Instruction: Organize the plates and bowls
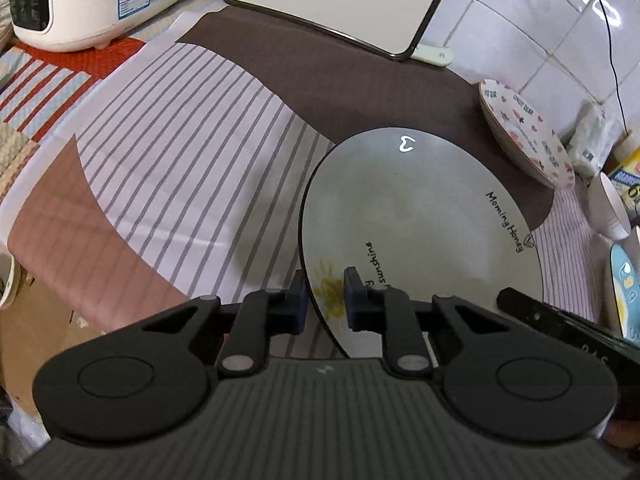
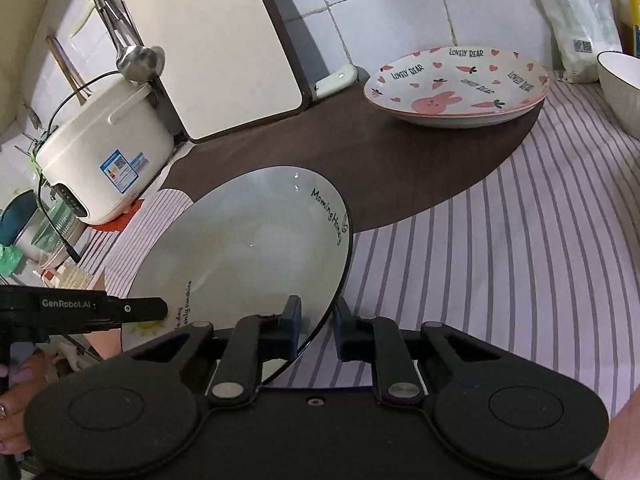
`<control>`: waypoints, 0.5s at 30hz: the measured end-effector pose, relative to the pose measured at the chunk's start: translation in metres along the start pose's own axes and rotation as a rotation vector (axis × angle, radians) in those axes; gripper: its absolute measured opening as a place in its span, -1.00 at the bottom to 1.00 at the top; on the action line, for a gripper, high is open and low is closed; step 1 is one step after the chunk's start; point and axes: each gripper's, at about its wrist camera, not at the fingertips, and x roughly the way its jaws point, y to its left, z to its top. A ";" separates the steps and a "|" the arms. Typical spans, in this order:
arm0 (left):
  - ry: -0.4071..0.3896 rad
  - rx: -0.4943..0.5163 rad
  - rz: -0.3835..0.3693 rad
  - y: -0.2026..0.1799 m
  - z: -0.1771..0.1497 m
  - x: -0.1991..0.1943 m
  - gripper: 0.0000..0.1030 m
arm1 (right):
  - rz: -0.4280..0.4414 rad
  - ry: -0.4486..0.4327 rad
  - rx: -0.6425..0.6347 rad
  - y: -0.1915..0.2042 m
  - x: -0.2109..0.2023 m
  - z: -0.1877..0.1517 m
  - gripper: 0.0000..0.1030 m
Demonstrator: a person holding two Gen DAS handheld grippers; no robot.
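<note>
A large white plate (image 1: 420, 220) with a thin black rim and the words "Morning Honey" lies tilted over the striped tablecloth (image 1: 180, 168). My left gripper (image 1: 326, 300) is shut on its near left rim, one finger above and one below the edge. In the right wrist view the same plate (image 2: 248, 248) has its near right rim pinched in my right gripper (image 2: 318, 320). The left gripper's black finger (image 2: 120, 308) shows over the plate's left side. A pink "Lovely Bear" plate (image 2: 456, 84) rests on the dark brown mat at the back right.
A white rice cooker (image 2: 100, 152) with a steel ladle (image 2: 140, 60) stands at the back left. A white board (image 2: 216, 52) leans on the tiled wall. A white bowl (image 2: 620, 84) and bagged goods (image 2: 576, 24) sit far right. A blue plate (image 1: 624, 292) lies at the right edge.
</note>
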 end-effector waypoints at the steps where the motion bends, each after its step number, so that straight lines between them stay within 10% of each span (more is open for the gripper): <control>1: -0.004 0.005 0.004 -0.001 0.000 0.000 -0.65 | 0.009 -0.003 0.003 -0.002 0.001 0.000 -0.61; 15: -0.010 0.123 -0.001 -0.035 -0.010 -0.008 -0.63 | -0.009 -0.026 0.017 -0.018 -0.023 0.002 -0.62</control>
